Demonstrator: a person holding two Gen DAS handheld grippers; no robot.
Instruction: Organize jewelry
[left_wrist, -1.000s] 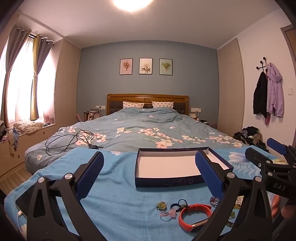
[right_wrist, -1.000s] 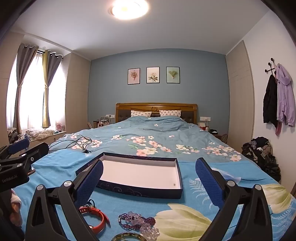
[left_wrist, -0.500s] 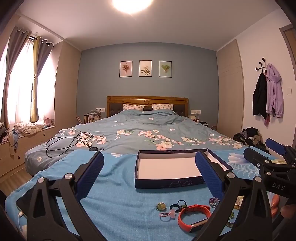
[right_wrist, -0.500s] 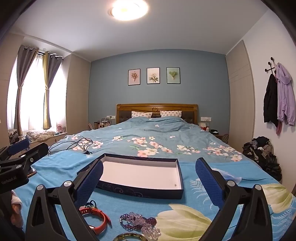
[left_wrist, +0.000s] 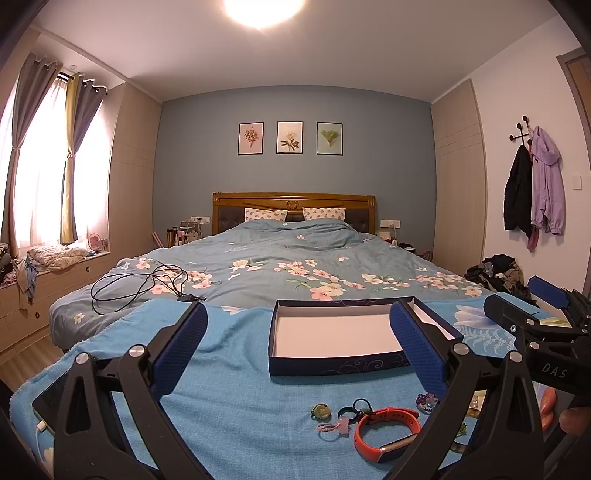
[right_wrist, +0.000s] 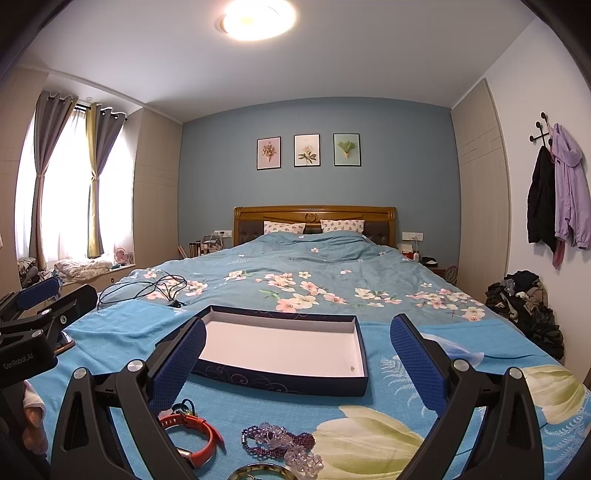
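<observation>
An open dark-blue box (left_wrist: 334, 334) with a white inside lies on the blue cloth; it also shows in the right wrist view (right_wrist: 280, 349). Near me lie an orange wristband (left_wrist: 386, 430), a small green charm (left_wrist: 320, 410), a black ring (left_wrist: 348, 410) and a pink loop (left_wrist: 332, 428). The right wrist view shows the wristband (right_wrist: 192, 435), a purple bead bracelet (right_wrist: 277, 437) and a bangle (right_wrist: 258, 472). My left gripper (left_wrist: 297, 354) and right gripper (right_wrist: 297, 360) are both open and empty, held above the jewelry, short of the box.
A phone (left_wrist: 55, 397) with a white cable lies at the cloth's left edge. A black cable (left_wrist: 144, 288) lies on the floral bedcover behind. Clothes (right_wrist: 524, 306) are piled on the floor at right. Jackets (left_wrist: 535, 184) hang on the right wall.
Both views have tilted down very slightly, so the box and jewelry sit a little higher in frame. Both grippers stay open.
</observation>
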